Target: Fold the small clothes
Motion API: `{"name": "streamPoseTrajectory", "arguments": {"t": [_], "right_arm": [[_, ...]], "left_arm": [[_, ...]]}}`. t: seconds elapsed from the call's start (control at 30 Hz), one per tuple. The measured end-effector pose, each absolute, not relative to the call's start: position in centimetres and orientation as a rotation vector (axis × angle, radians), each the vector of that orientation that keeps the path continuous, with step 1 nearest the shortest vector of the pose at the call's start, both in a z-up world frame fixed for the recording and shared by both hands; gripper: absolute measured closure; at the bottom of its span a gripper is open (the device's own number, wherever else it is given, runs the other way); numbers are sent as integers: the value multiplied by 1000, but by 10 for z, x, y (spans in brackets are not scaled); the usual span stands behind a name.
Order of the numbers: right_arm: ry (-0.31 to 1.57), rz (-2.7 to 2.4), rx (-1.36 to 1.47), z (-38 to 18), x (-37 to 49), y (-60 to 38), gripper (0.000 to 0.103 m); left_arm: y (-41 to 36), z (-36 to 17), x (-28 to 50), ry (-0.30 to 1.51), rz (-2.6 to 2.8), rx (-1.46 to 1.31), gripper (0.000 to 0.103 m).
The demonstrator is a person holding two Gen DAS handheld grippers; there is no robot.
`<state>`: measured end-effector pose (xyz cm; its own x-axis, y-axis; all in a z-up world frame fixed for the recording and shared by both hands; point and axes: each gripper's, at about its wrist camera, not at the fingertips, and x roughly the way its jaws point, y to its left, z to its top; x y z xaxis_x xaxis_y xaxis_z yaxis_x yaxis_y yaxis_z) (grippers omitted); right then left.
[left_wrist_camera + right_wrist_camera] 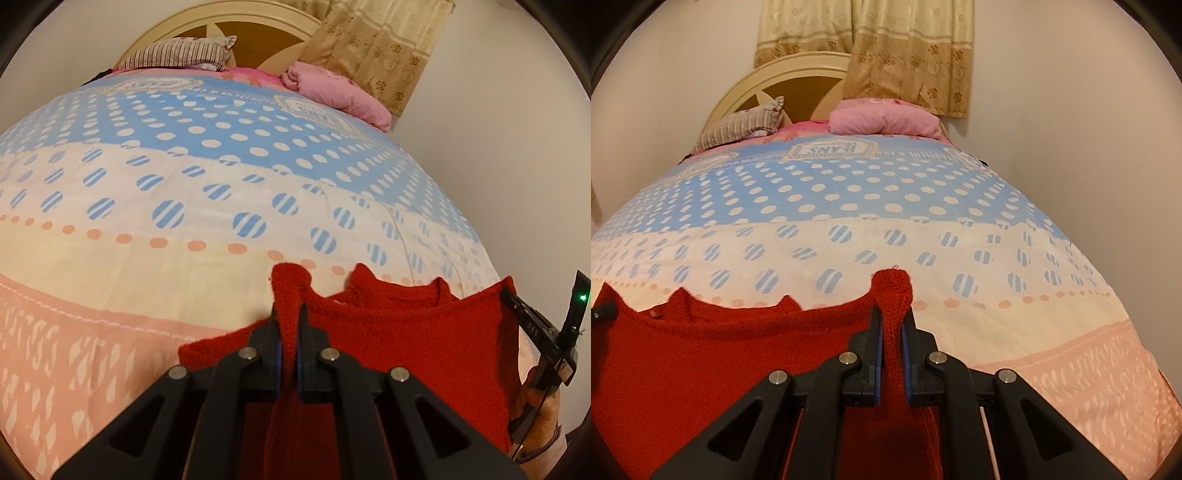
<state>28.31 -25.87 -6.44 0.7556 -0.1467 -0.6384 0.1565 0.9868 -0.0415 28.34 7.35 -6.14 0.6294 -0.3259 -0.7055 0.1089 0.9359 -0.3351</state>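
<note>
A small red knitted garment [406,343] hangs stretched between my two grippers above the near end of the bed. My left gripper [289,314] is shut on its left top corner, and a bunch of red knit sticks up between the fingers. My right gripper [892,317] is shut on the right top corner of the garment [720,350] in the same way. The right gripper [509,297] also shows at the right edge of the left wrist view, pinching the far corner. The garment's lower part is hidden below both views.
The bed's quilt [207,192] with blue, white and pink dotted bands spreads ahead. A striped pillow [177,53] and a folded pink blanket [332,92] lie by the headboard [798,81]. A curtain [908,55] hangs behind. A wall runs along the right side.
</note>
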Motion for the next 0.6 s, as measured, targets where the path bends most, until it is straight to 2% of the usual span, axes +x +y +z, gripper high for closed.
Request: {"name": "streamPoseTrajectory", "arguments": {"t": [0.3,0.43,0.6], "right_arm": [[758,-197,22,-88,308,-263,95],[831,-211,28,-100,318,-267,95],[948,-192,93,-114,330,-280,94]], "left_arm": [[78,-87,297,899,-210,-336,97],[72,-88,299,904,-169,-284,88],[65,-85,297,910,-120,-209,83]]}}
